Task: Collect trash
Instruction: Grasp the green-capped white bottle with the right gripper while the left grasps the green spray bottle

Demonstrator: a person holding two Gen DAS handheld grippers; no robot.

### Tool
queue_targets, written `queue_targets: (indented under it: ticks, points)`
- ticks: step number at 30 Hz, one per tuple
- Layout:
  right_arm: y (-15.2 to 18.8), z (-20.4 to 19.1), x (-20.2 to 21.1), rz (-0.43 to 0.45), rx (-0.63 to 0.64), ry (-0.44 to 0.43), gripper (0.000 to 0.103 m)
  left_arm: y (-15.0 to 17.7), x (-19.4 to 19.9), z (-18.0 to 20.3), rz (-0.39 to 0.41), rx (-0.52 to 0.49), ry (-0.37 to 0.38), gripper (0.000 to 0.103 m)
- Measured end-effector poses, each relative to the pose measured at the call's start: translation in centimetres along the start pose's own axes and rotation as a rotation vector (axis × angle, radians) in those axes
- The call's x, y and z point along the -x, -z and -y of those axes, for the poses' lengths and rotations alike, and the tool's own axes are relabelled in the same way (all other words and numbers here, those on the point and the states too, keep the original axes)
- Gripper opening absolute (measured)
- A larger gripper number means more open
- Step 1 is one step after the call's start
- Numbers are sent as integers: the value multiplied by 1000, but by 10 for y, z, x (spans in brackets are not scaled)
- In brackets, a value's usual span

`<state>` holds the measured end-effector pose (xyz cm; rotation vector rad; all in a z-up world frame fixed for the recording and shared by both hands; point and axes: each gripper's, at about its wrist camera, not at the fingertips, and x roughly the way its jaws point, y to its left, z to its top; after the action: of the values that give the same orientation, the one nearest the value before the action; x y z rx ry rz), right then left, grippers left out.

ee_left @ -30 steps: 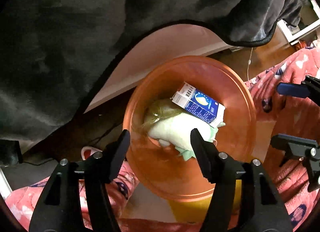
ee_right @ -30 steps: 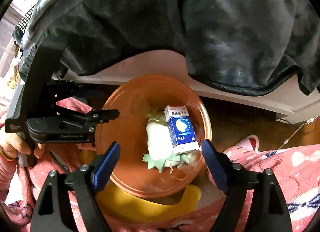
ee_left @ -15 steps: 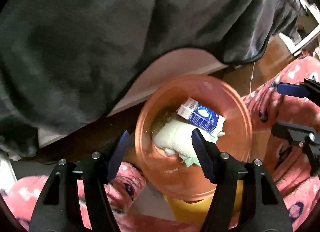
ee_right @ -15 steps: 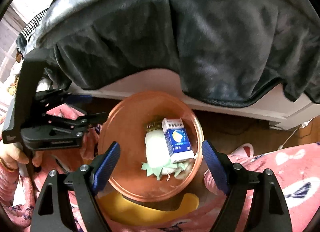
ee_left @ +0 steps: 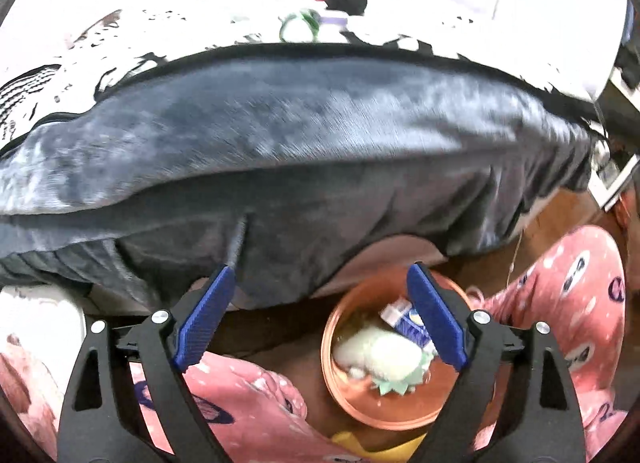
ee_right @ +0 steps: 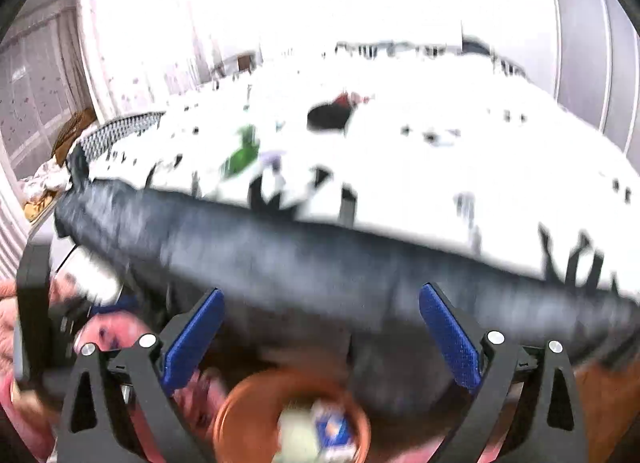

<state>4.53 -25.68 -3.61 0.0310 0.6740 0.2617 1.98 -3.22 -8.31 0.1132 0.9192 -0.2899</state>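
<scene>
An orange bin [ee_left: 348, 403] sits on the floor below the bed edge and holds a blue and white carton [ee_left: 404, 321], a white wad [ee_left: 384, 351] and green paper. It shows blurred in the right wrist view [ee_right: 240, 419]. My left gripper [ee_left: 320, 299] is open and empty, raised above and left of the bin. My right gripper [ee_right: 320, 323] is open and empty, facing the bed. On the bed lie a green item [ee_right: 240, 155], a black and red item [ee_right: 328, 115] and a small purple item [ee_right: 272, 157]. They also show far off in the left wrist view [ee_left: 300, 25].
A dark grey blanket [ee_left: 300, 151] hangs over the bed's near edge. The bed cover [ee_right: 440, 151] is white with black marks, overexposed. Pink pyjama legs [ee_left: 560, 303] flank the bin. A yellow object [ee_left: 376, 447] lies under the bin. Clutter [ee_right: 40, 187] sits at the far left.
Both grippers have risen and tilted up from the bin toward the bed top. The bin has dropped low and small in both views. The right view is motion blurred.
</scene>
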Motion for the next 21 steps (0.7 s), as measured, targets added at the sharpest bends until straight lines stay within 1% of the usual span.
queue_targets:
  ticks: [2, 4, 6, 8, 9, 11, 13, 14, 17, 21]
  points:
    - [-28, 3, -9, 41, 6, 27, 96, 2, 2, -1, 9, 6, -1, 86]
    - [-59, 8, -30, 57, 6, 71, 96, 2, 1, 0, 8, 11, -3, 86]
    - [-79, 9, -57, 38, 7, 120, 95, 1, 1, -3, 8, 26, 1, 86]
    - [-95, 15, -85, 1, -6, 155, 92, 4, -2, -5, 7, 44, 7, 86]
    - [-100, 18, -98, -19, -11, 169, 86, 8, -3, -9, 10, 48, 9, 86]
    - [-108, 20, -126, -67, -14, 225, 80, 9, -2, -10, 14, 54, 7, 86]
    - [-110, 27, -149, -130, -45, 228, 66, 10, -1, -11, 15, 57, 4, 86]
    - [-110, 28, -154, -147, -60, 232, 47, 10, -1, -12, 15, 59, 1, 86]
    - [-109, 31, -157, -149, -98, 225, 46, 11, 0, -14, 16, 72, 1, 86]
    - [-105, 34, -136, -114, -139, 188, 46, 10, 2, -15, 26, 85, 8, 86]
